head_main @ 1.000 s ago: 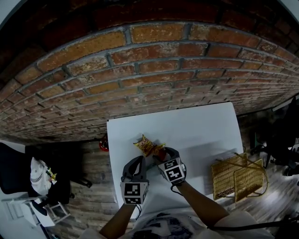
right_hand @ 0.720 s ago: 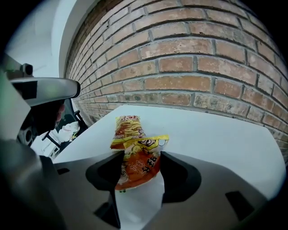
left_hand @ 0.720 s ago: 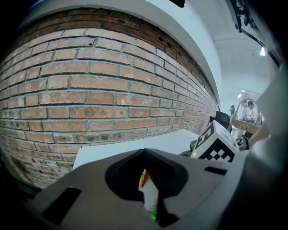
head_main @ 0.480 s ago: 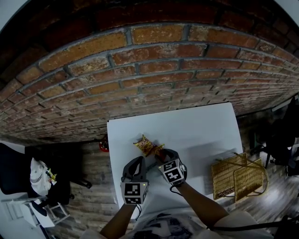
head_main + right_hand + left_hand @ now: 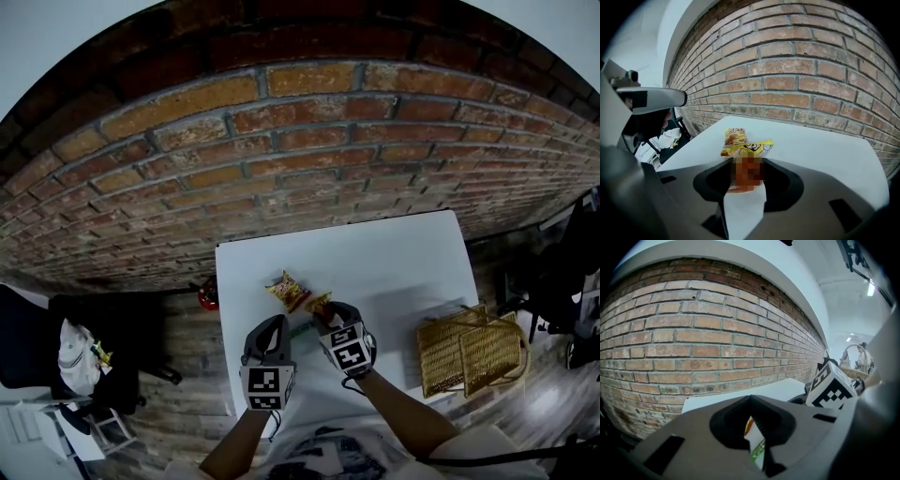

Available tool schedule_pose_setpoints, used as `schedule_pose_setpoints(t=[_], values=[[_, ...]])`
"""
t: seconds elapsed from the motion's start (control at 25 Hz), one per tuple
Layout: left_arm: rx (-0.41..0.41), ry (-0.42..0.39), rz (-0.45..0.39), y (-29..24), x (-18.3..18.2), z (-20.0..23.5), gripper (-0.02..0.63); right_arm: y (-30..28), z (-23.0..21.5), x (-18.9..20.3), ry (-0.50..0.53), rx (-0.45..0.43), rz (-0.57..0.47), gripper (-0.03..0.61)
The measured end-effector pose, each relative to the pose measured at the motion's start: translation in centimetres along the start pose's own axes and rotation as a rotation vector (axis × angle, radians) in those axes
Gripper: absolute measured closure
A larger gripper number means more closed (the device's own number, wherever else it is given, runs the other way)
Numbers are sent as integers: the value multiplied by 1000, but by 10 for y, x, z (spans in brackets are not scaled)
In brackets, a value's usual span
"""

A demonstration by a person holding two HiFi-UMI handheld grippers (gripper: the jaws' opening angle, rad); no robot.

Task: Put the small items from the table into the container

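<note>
Closing the right gripper (image 5: 325, 316) on a red-and-yellow snack packet (image 5: 751, 148) near the front of the table (image 5: 394, 262); pinching a white-and-green sachet (image 5: 757, 446) in the left gripper (image 5: 753, 422). Risking a slip from that slick end-grip before reaching the wicker basket (image 5: 473, 352), well apart.

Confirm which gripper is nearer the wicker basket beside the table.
Right. The right gripper, jaws closing on an orange packet, has the wicker basket off to its right. The left gripper, shut on a white-green packet, sits beyond the right one, farther left.
</note>
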State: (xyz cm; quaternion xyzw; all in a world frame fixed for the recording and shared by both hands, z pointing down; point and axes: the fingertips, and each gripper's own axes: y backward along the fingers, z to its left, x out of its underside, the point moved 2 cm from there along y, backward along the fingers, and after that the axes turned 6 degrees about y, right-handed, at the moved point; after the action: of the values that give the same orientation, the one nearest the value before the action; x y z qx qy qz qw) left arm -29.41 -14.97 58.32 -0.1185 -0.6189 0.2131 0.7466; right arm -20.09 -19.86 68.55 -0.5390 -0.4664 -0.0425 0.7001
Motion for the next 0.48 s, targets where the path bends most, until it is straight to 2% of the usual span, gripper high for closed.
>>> schedule_pose_setpoints(t=[0.48], values=[[59,-43,-63,34,-16,-53,565,102,2,-18,-43,61,-151,388]])
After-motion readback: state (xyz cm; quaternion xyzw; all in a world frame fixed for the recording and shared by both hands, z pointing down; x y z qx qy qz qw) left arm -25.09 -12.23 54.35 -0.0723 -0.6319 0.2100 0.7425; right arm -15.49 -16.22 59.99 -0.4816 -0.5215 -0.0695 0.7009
